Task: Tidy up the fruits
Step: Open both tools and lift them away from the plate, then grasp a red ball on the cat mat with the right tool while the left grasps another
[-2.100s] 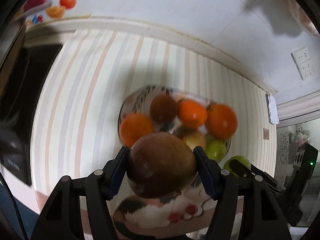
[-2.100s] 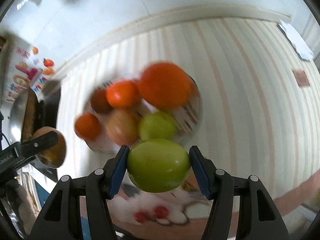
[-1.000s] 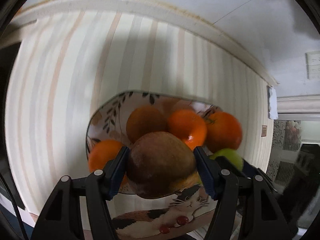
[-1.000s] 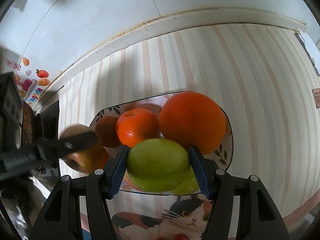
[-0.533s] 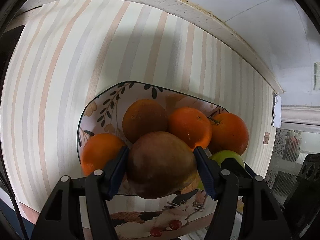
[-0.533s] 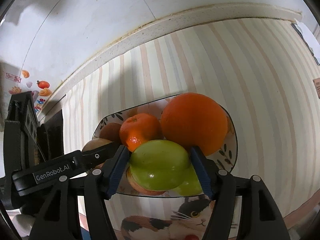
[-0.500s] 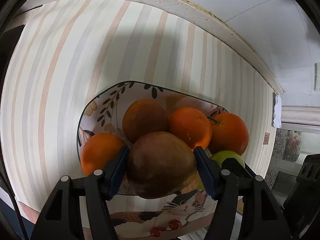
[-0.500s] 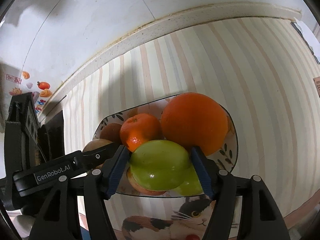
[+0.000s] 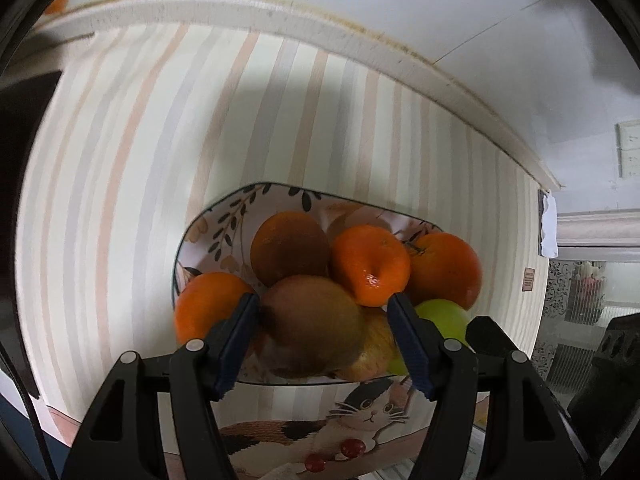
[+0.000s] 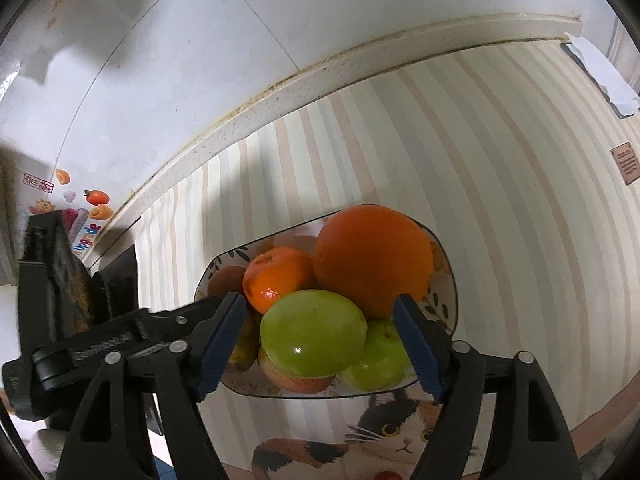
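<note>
I note my right gripper [image 10: 320,344] opening, pads clear of the round green apple [image 10: 313,333], which rests atop the leaf-patterned bowl [image 10: 448,280] pile. My left gripper [image 9: 324,336] is opening around the brown-red apple [image 9: 312,320], directly between its jaws.

No text reads cleanly anywhere. Wall sticker [image 10: 86,216] with cartoon fruit, left edge of the right wrist view: small red-framed box [image 10: 39,184] holds two or three characters, too small to make out. Below it is a tilted row of coloured block letters [image 10: 85,242], possibly Latin, not legible. Brown label [image 10: 626,168] on the striped cloth [image 10: 480,160], far right: several lines of fine print, unreadable. The same brown label shows in the left wrist view [image 9: 529,279], smaller, only faint marks. No numbers, brands or signs can be read.
</note>
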A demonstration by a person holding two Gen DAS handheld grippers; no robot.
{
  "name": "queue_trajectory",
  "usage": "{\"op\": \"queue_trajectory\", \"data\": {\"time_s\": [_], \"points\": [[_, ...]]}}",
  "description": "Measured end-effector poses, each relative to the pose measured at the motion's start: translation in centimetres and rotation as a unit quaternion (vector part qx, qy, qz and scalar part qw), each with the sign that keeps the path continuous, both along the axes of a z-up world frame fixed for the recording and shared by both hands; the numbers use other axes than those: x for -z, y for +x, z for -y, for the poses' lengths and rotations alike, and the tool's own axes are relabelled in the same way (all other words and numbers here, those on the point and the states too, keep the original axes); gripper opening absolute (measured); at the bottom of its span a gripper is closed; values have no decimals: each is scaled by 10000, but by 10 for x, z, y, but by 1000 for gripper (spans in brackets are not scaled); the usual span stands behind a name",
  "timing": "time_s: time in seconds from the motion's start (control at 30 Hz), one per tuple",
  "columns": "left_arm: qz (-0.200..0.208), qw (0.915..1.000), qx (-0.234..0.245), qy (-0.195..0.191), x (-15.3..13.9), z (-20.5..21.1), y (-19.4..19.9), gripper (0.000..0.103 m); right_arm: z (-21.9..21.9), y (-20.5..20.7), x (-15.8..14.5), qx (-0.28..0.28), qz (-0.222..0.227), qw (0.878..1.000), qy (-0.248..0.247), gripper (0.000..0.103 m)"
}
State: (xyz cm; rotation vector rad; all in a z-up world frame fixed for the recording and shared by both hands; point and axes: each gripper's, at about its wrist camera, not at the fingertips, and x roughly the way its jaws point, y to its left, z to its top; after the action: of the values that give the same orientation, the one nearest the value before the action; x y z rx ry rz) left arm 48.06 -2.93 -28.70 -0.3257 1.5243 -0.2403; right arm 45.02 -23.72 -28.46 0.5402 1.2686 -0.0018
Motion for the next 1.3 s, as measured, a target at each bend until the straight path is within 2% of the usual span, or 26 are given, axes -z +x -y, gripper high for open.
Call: {"op": "queue_trajectory", "data": {"time_s": [0.07,0.13,0.27,0.37,0.43,0.53,0.97,1.17,1.3], "points": [[175,9998,41,91,-11,0,-5,67,0,-3,-5,-59,-10,9998,-200,84],[350,9992,100,181,-20,1,-12,71,0,-7,-10,-126,-5,9992,-374,92],[674,9960,193,554,-32,-1,-32,72,1,-18,-18,-222,-30,9976,-661,93],[980,9899,325,972,-45,1,-52,73,-2,-28,-28,-374,4,9933,-1094,93],[1183,9843,463,1224,-54,0,-69,81,-4,-38,-38,-488,87,9896,-1352,95],[1339,9796,538,1396,-64,-1,-92,82,-5,-56,-52,-620,200,9858,-1547,95],[1903,9709,399,1396,-131,2,-164,82,-2,-131,-130,-743,821,9792,-1697,95],[1999,9694,336,1388,-139,7,-180,82,2,-152,-150,-728,971,9811,-1505,95],[1747,9739,346,1404,-123,13,-183,82,9,-155,-136,-801,758,9854,-1296,95]]}}
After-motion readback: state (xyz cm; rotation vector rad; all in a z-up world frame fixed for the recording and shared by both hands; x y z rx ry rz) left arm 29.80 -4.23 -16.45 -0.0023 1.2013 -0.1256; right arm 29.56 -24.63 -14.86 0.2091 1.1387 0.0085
